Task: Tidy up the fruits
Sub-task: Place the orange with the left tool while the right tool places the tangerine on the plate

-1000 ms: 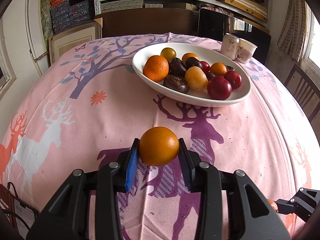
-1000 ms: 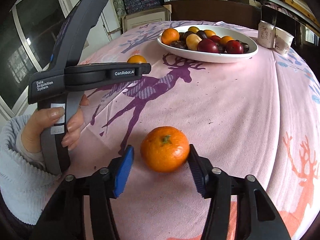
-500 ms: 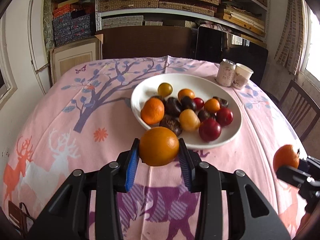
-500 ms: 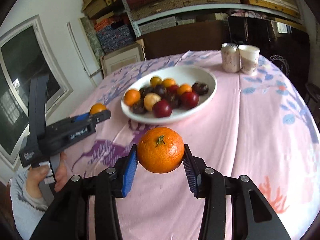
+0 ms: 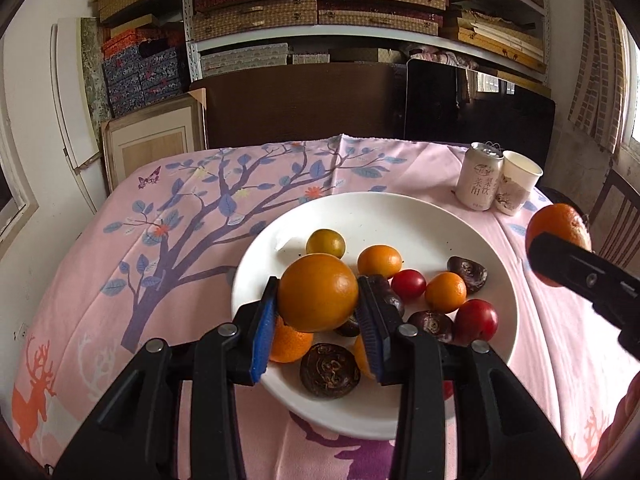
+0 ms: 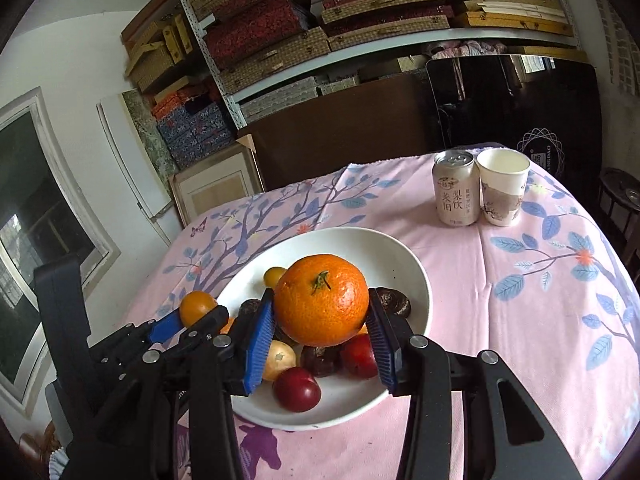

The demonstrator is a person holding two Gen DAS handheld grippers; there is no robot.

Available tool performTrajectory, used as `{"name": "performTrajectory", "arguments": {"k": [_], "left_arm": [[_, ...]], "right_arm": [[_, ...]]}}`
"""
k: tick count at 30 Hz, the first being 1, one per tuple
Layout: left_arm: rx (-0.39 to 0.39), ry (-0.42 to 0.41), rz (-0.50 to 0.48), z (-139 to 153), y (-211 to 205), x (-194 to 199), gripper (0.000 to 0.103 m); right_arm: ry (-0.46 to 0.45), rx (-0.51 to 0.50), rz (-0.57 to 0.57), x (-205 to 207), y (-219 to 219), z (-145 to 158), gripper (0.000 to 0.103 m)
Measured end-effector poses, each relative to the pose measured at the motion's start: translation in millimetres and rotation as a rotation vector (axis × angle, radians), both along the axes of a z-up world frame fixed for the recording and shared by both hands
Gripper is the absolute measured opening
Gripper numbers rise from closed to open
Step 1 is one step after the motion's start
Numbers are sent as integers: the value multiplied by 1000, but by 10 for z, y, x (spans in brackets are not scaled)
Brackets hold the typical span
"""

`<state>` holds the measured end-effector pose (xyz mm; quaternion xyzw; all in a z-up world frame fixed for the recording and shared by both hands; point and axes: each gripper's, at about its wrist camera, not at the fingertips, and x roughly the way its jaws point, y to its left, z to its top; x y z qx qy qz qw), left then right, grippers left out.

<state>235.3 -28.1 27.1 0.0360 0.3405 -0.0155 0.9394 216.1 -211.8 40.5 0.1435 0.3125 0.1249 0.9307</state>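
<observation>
My left gripper (image 5: pixel 318 322) is shut on a smooth orange (image 5: pixel 318 292) and holds it above the near left part of a white bowl (image 5: pixel 360 216). The bowl holds several oranges, red plums and dark brown fruits. My right gripper (image 6: pixel 320 334) is shut on a stemmed orange mandarin (image 6: pixel 321 300) and holds it above the same bowl (image 6: pixel 404 252). The right gripper shows at the right edge of the left wrist view (image 5: pixel 580 276) with its mandarin (image 5: pixel 556 220). The left gripper and its orange (image 6: pixel 196 308) show at the left in the right wrist view.
A drink can (image 6: pixel 456 188) and a paper cup (image 6: pixel 502 186) stand together at the back right of the pink printed tablecloth (image 6: pixel 540 300). Shelves with boxes fill the wall behind. A wooden chair (image 5: pixel 616 216) stands at the right.
Both grippers have lifted their fruit off the table and moved forward. Each fruit now hangs over the bowl, which was further away a second ago.
</observation>
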Motion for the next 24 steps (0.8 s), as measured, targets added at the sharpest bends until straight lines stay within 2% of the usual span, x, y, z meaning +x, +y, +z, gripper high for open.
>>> {"name": "performTrajectory", "arguments": {"k": [8, 12, 24], "left_arm": [[42, 14, -9, -208, -63, 114, 37], [66, 1, -6, -237, -100, 105, 37], [65, -3, -24, -234, -132, 82, 39]], "right_arm": [[64, -71, 11, 192, 112, -312, 45], [76, -85, 11, 186, 152, -370, 45], [83, -120, 20, 193, 234, -435, 45]]}}
